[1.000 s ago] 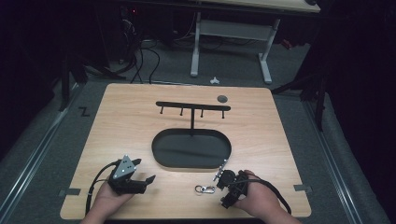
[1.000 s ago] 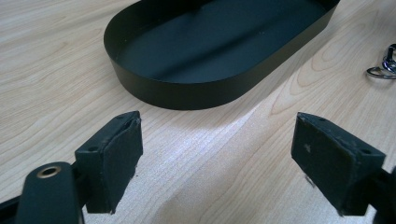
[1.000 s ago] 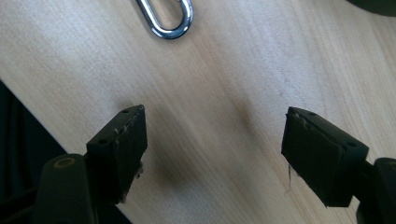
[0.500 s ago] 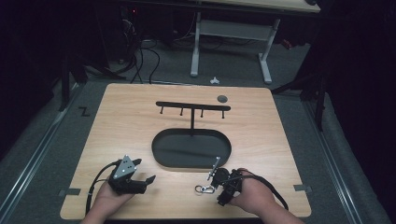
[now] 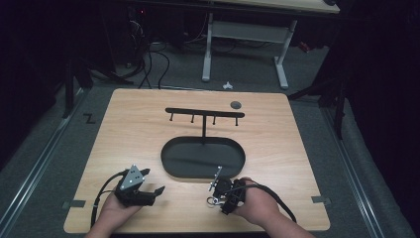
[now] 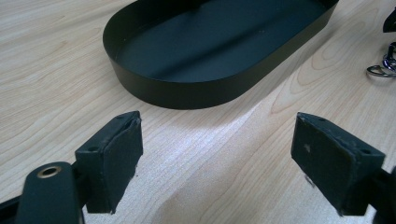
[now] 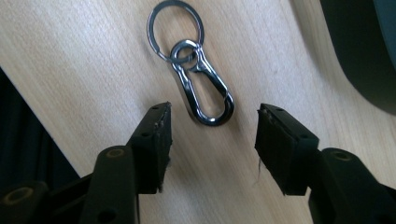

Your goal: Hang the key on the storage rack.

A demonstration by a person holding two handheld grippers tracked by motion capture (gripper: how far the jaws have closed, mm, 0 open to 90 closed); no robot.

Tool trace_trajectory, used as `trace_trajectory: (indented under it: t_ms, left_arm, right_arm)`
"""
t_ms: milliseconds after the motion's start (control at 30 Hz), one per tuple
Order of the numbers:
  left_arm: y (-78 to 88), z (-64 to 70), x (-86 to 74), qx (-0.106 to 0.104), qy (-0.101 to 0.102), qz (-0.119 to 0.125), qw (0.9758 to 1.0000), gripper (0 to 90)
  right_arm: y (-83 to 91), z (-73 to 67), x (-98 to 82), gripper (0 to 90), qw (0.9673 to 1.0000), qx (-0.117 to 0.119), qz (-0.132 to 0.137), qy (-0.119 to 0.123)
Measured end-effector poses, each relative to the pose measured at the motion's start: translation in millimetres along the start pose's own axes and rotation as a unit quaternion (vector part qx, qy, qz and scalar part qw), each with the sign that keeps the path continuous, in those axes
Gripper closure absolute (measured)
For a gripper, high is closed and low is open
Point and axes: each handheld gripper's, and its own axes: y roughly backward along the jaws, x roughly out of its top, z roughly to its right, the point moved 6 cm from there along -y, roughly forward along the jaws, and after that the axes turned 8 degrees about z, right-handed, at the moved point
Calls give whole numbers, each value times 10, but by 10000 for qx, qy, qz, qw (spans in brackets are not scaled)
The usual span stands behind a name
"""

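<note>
I see right gripper [image 7: 212,123] jaws apart over metal clip [image 7: 205,91] on surface [image 7: 70,60]. Left gripper [image 6: 217,154] jaws wide apart near black tray [image 6: 187,93]. No writing I can read.

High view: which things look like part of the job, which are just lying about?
Likely in play:
right tongs, open over the carabiner keyring
hook rack
black tray

Idle or lying about:
left tongs, open, nothing between
dark disc
small white thing on floor
</note>
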Motion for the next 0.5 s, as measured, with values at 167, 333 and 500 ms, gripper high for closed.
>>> trace_trajectory:
  t_ms: [167, 333, 500]
  left_arm:
    - [2, -2, 0, 3, 1, -3, 10000, 173]
    - [-2, -3, -1, -4, -1, -6, 10000, 173]
    - [-1, -2, 0, -6, -3, -3, 10000, 173]
  right_arm:
    - [-45, -30, 48, 529, 9999, -17, -47, 117]
    - [-57, -47, 88, 551, 9999, 9, -26, 139]
    - [-75, -41, 110, 580, 9998, 75, -40, 157]
